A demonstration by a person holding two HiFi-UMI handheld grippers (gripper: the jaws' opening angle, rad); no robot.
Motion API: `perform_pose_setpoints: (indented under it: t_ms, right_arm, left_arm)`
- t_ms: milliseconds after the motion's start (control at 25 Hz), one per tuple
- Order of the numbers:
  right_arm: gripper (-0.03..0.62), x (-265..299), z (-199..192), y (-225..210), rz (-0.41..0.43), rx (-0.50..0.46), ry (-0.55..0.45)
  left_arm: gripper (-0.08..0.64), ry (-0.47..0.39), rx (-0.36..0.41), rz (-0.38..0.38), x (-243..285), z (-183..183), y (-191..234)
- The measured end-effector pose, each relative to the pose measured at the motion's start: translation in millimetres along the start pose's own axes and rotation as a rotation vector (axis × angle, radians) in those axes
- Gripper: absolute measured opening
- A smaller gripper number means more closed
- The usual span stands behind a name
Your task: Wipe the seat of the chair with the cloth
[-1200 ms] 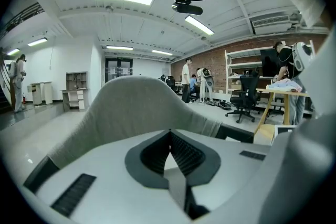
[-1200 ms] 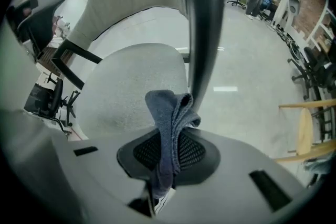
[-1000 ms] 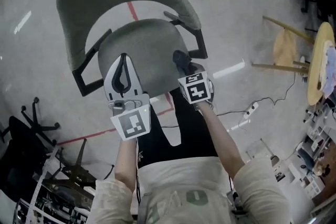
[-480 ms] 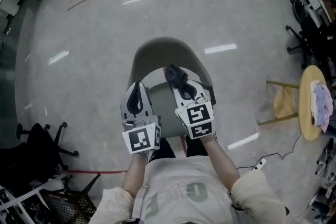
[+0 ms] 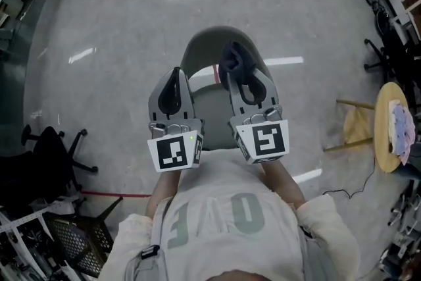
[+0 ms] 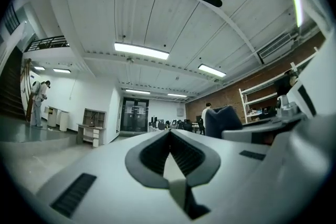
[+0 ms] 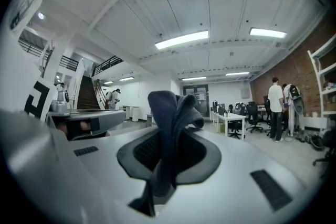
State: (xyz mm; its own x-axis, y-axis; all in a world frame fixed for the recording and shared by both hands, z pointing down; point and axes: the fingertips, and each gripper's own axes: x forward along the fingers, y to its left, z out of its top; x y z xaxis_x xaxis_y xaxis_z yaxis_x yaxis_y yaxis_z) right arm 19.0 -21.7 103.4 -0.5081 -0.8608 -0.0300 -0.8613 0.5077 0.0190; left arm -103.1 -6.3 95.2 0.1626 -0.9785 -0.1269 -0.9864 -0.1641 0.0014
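The grey-green chair [image 5: 205,45] stands on the floor far below me, its seat [image 5: 214,116] showing between my two raised grippers. My right gripper [image 5: 238,73] is shut on a dark blue cloth [image 5: 230,60], held well above the chair. In the right gripper view the cloth [image 7: 169,123] sticks up bunched from between the jaws of the gripper [image 7: 167,150]. My left gripper [image 5: 174,87] is level with it on the left, shut and holding nothing. In the left gripper view the gripper [image 6: 169,138] points across the room, not at the chair.
A round wooden table [image 5: 389,136] with fabric on it and a wooden stool [image 5: 357,126] stand at the right. A black office chair [image 5: 47,162] and a wire rack [image 5: 69,240] are at the left. People [image 7: 274,108] stand near desks [image 7: 231,122] far off.
Both grippers have lifted off the chair seat and come up close to my head. The chair now looks smaller and farther below. The cloth stays in the right gripper.
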Motion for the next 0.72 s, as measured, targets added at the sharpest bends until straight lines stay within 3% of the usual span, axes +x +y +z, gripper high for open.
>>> perform_pose_setpoints:
  t_ms: [160,320,720]
  right_arm:
    - [0.054,-2,3,9,0.003,-0.056,-0.010]
    - [0.054,3,5,26,0.048,-0.015,-0.017]
    - [0.054,6,-6,30,0.065,-0.044,0.032]
  left_arm:
    - [0.011,-0.002,0.000,0.009,-9,1,4]
    - [0.011,-0.021,0.008,0.016,-12,8,10]
    - [0.011,-0.051,0.028,-0.002,-8,16,11]
